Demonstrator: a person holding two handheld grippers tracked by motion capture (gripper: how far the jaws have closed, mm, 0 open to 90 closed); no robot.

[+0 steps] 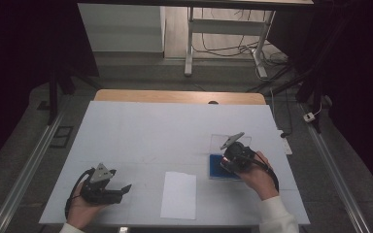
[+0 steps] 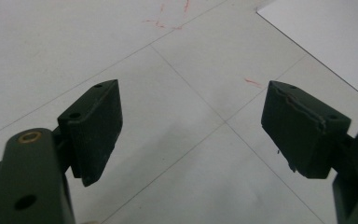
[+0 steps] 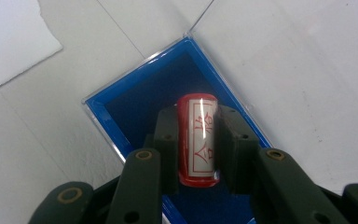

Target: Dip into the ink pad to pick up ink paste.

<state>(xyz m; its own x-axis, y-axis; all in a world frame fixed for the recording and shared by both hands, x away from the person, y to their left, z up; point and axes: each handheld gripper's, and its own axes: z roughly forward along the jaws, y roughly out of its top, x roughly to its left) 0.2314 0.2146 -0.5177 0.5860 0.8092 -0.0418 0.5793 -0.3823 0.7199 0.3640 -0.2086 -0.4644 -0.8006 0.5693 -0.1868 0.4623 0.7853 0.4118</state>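
The right gripper (image 3: 196,140) is clamped on a red stamp (image 3: 198,140) with a white label of red characters, holding it over the dark pad of a blue ink pad case (image 3: 135,93) whose clear lid lies open on the white table (image 1: 141,131). The left gripper (image 2: 191,126) rests low near the table's front left with its jaws wide apart and nothing between them. A white sheet of paper (image 1: 178,195) lies between the two grippers, just left of the case.
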